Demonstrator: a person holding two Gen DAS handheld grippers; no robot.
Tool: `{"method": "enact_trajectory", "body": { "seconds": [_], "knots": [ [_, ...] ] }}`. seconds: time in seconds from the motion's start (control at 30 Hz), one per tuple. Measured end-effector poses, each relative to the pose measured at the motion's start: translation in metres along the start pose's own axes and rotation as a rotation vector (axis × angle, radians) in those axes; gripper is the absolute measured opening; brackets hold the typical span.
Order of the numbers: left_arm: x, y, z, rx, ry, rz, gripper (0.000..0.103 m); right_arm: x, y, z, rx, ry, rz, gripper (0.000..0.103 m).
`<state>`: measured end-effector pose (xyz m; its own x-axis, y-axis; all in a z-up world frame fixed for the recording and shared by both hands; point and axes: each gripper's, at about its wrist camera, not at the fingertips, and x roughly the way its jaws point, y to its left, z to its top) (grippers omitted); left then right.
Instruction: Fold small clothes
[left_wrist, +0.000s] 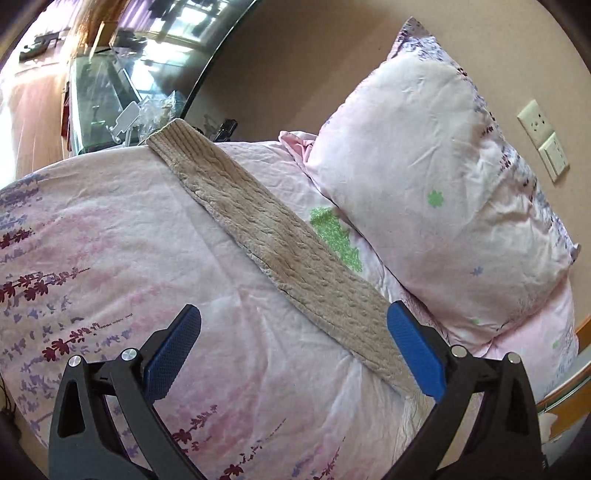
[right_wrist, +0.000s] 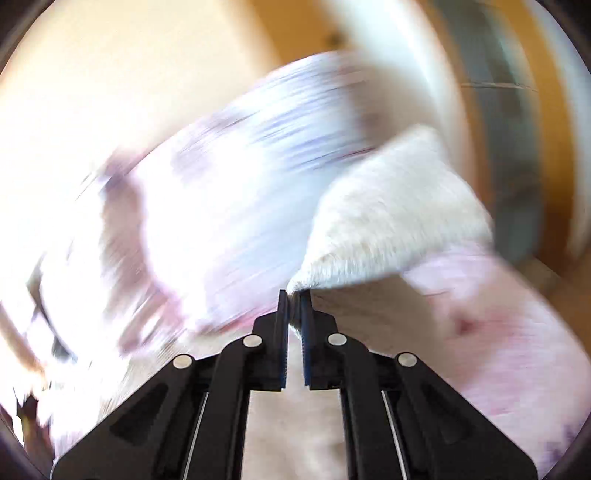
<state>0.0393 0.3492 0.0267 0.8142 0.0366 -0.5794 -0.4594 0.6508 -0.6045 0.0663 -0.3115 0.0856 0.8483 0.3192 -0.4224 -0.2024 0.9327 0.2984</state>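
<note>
Left claw: the left gripper (left_wrist: 293, 332) hangs over the bed with its blue-padded fingers (left_wrist: 173, 354) spread wide and nothing between them; the near end of the knit lies just under and beside its right pad.
Bedding: a pink floral duvet (left_wrist: 110, 229) covers the bed, with a matching pillow (left_wrist: 436, 177) propped to the right of the knit, close to its edge.
Thing to fold: a long, narrow beige scarf (left_wrist: 266, 236), cable-knit with a ribbed far end and a pale fringe at the near end.
Where it lies: flat and straight on the duvet, running diagonally from the far left edge of the bed down to the left gripper.
Handling, as I judge it: light, soft and limp, so it will sag and stretch when lifted; the fuzzy knit should grip well on the pads and is not fragile, though loose fringe could snag.
Where to take hold: best at an end, pinching the full thickness near a corner, so the strip can be carried over onto itself.
Right claw: the right gripper (right_wrist: 294, 295) is pressed together on a corner of pale fuzzy knit (right_wrist: 391, 221), which fans up and away from the tips.
Right view: heavily motion-blurred, so I cannot tell for certain that this cloth is the same scarf's other end.
</note>
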Motion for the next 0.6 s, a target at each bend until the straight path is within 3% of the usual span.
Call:
{"method": "enact_trajectory", "body": {
  "seconds": [0.07, 0.13, 0.17, 0.23, 0.4, 0.6],
  "knots": [
    [0.005, 0.003, 0.005, -0.018, 0.006, 0.004, 0.098, 0.044, 0.059, -0.039, -0.094, 0.222, 0.152, 0.016],
    [0.012, 0.008, 0.011, -0.034, 0.016, 0.025, 0.090, 0.054, 0.085, -0.063, -0.133, 0.295, 0.187, 0.030],
    [0.016, 0.011, 0.014, -0.051, 0.025, 0.028, 0.087, 0.050, 0.089, -0.068, -0.137, 0.284, 0.183, 0.037],
    [0.024, 0.021, 0.023, -0.103, 0.042, 0.024, 0.080, 0.032, 0.082, -0.067, -0.101, 0.226, 0.158, 0.062],
    [0.046, 0.047, 0.051, -0.243, 0.051, 0.012, 0.064, 0.018, 0.037, -0.020, 0.005, 0.165, 0.081, 0.070],
    [0.065, 0.071, 0.082, -0.373, 0.024, 0.027, 0.041, -0.001, 0.002, -0.023, 0.070, 0.153, -0.022, 0.072]
  ]
}}
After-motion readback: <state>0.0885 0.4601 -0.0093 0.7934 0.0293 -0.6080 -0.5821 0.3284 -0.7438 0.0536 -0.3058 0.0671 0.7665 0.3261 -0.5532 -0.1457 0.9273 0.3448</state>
